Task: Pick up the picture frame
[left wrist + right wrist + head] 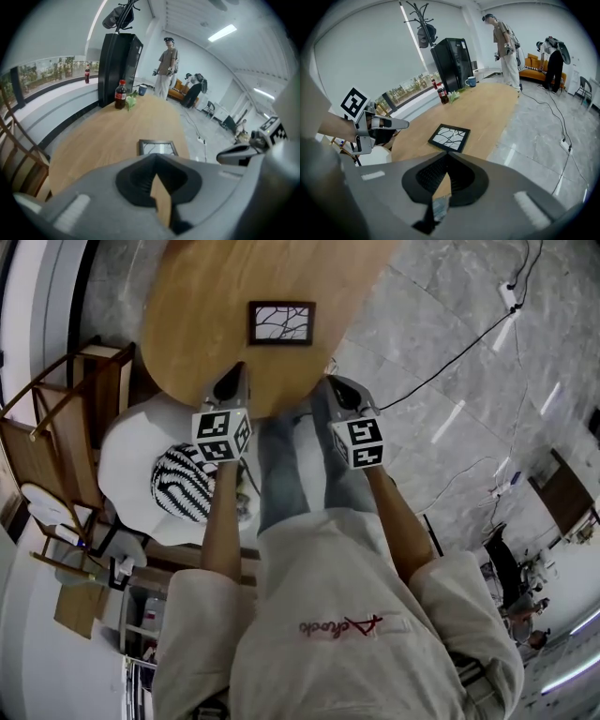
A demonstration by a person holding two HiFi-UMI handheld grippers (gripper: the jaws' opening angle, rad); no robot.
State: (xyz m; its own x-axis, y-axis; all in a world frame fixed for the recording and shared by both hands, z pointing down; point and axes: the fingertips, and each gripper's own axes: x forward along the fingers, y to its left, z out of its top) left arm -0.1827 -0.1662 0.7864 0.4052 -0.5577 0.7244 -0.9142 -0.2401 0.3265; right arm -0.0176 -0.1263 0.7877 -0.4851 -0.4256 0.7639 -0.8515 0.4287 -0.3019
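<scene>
There's the picture frame [281, 322], lying flat on the wooden table [187, 324] close to the table's rounded near end, dark border, cracked-line pattern facing up. The left gripper [236, 371] hangs over the table's near edge, jaws pressed together with nothing between them. The right gripper [330, 385] is at that same edge, jaws also together and empty. Neither touches the frame. A cola bottle [121, 95] stands at the table's far end
</scene>
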